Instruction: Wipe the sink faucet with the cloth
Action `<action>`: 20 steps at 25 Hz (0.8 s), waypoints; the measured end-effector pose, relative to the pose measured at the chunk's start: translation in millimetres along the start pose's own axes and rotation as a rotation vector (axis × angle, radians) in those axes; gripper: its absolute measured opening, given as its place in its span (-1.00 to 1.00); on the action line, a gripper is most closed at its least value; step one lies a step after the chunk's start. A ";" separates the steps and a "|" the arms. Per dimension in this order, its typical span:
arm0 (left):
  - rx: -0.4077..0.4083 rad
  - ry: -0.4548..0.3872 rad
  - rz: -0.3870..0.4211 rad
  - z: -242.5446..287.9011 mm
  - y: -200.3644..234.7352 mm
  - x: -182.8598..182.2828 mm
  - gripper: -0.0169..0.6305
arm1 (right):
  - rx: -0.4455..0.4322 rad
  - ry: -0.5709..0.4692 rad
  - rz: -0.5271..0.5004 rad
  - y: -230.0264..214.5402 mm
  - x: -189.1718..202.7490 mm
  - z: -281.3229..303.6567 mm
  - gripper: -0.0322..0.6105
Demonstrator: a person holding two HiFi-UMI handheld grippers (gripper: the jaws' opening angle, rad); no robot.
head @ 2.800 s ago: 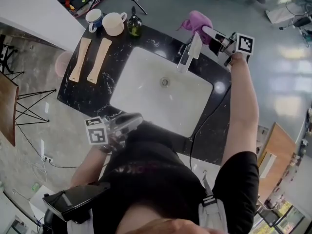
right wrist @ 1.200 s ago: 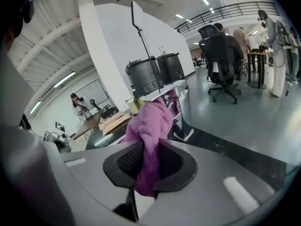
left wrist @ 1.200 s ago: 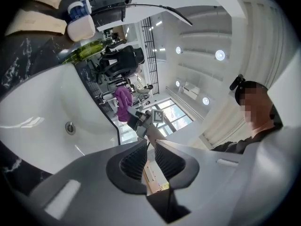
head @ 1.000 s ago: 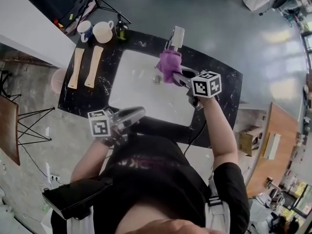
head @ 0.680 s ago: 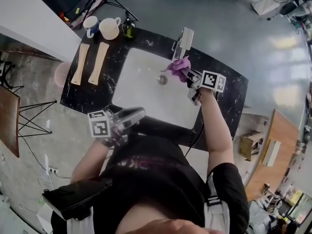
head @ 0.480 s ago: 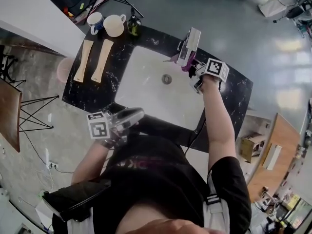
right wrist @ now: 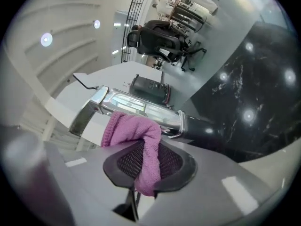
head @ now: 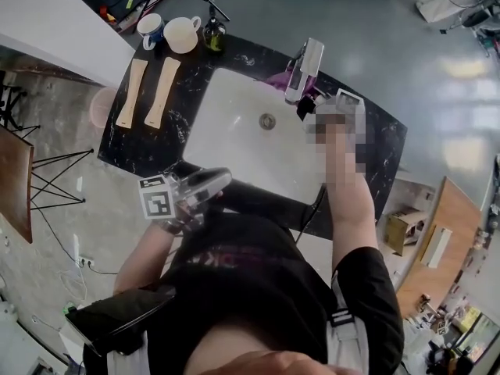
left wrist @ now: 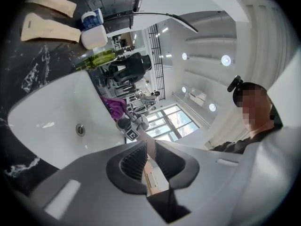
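Note:
The chrome faucet (head: 303, 69) stands at the far rim of the white sink (head: 226, 131) in the black marble counter. My right gripper (head: 302, 101) is at the faucet's near right side, shut on a purple cloth (head: 278, 78) that shows past the faucet. In the right gripper view the cloth (right wrist: 134, 131) hangs between the jaws of the right gripper (right wrist: 146, 160) and lies against the faucet body (right wrist: 136, 105). My left gripper (head: 221, 180) hovers at the sink's near rim. Its jaws stand almost together around nothing in the left gripper view (left wrist: 149, 147).
Two mugs (head: 152, 30) (head: 181, 33) and a dark bottle (head: 214, 31) stand at the counter's far left corner. Two wooden boards (head: 129, 92) (head: 162, 92) lie left of the sink. The drain (head: 267, 121) sits mid-basin. A cable (head: 312, 209) crosses the near counter edge.
My right gripper carried the cloth from behind the faucet, forward over the basin, then back against the faucet's right side while rolling. The left gripper stayed where it was.

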State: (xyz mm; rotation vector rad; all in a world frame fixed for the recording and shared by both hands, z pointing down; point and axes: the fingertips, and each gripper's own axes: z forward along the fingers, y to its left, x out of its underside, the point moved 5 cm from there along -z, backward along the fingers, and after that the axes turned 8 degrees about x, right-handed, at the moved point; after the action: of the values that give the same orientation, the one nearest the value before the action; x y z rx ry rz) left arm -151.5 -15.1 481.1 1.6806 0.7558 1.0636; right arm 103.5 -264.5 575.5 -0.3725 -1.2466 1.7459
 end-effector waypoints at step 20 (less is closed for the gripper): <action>-0.025 0.098 0.091 63.5 -19.5 56.3 -0.81 | 0.230 -0.081 -0.541 16.1 97.7 -229.1 -0.68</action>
State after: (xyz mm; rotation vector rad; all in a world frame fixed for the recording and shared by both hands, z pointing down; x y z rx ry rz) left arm -70.1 14.1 470.3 1.6638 0.7311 1.2215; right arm 201.3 -53.1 485.9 0.1631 -1.0616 1.4181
